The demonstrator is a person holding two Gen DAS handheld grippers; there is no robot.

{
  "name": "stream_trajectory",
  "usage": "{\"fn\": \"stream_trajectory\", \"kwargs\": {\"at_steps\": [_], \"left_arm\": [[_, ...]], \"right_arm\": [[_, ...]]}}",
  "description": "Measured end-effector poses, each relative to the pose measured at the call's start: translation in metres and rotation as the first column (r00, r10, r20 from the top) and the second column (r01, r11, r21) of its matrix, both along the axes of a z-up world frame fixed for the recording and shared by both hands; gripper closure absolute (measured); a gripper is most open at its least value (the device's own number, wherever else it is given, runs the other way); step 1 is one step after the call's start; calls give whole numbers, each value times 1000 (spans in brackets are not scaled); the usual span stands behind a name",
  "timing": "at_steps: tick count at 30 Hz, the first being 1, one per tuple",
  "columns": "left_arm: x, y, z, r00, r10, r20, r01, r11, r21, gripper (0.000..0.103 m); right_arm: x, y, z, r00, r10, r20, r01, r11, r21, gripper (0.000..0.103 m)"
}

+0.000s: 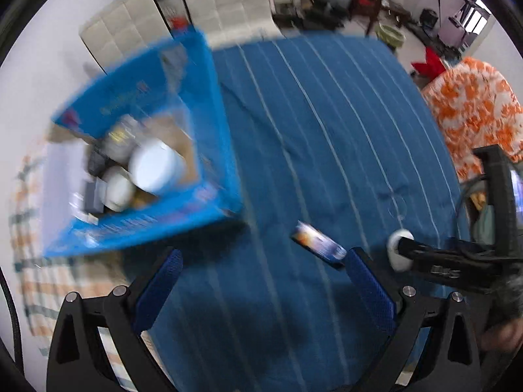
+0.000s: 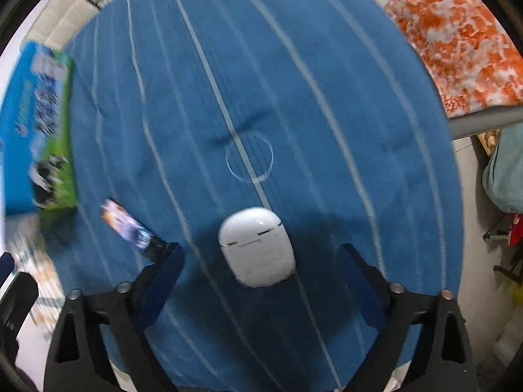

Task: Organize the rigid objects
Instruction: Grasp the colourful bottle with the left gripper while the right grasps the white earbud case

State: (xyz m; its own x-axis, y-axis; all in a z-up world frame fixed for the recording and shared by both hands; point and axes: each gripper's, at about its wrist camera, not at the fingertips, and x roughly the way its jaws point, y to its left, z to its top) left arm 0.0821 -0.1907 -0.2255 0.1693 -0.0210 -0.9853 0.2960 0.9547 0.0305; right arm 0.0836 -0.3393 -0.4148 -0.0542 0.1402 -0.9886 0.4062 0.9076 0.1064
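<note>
A white rounded case (image 2: 256,246) lies on the blue striped cloth (image 2: 294,81), between the open fingers of my right gripper (image 2: 261,258), which does not touch it. It shows in the left wrist view (image 1: 397,251) partly behind the right gripper's finger. A small dark printed box (image 1: 318,245) lies on the cloth just ahead of my open, empty left gripper (image 1: 263,261), near its right finger; it also shows in the right wrist view (image 2: 129,225). An open blue carton (image 1: 209,121) at the left holds white round containers (image 1: 155,166).
The blue carton's printed side (image 2: 36,124) stands at the left in the right wrist view. An orange and white patterned cloth (image 2: 457,42) lies at the right. White padded chairs (image 1: 225,0) stand beyond the table. A checked cloth (image 1: 29,228) lies at the left edge.
</note>
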Motion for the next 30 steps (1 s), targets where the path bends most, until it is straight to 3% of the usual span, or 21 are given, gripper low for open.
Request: {"fn": "stream_trajectory", "kwargs": {"at_steps": [1,3,8,10,13,19,20,23,30], "left_arm": [[-1,-2,-7,1000,6,-28,-6,1000,-8,0],[-3,-1,-20,996,41,-84,-44,999,-32,0],[-6,2,-48,962,172,-211,-195,976,-95,1],[-1,0,-55,949,210,-235,-241,964,-115,1],[7,-8,-69,932,270,-241,-298,950,-89,1],[15,-37,-113,947,224,-229,-215,975,64,1],[13,-38,-117,949,210,-235,-198,977,74,10],[-1,-34,-113,957,180,-228,-173,984,47,31],[-2,-40,-112,966,147,-213,-143,989,35,32]], "right_arm": [[-3,0,-7,1000,-4,-17,4,1000,-2,36],[-3,1,-1,999,14,41,-12,999,-32,50],[-4,-25,-3,999,-37,34,37,999,-1,51],[-5,-40,-3,998,-42,40,42,999,-2,51],[-8,-55,-4,999,-26,45,27,999,-25,52],[-7,-62,-8,999,-19,44,20,999,-34,52],[-8,-62,-7,999,-18,41,20,999,-33,52],[-7,-59,-5,999,-22,44,24,999,-37,52],[0,-38,-3,999,18,26,-16,995,-96,52]]}}
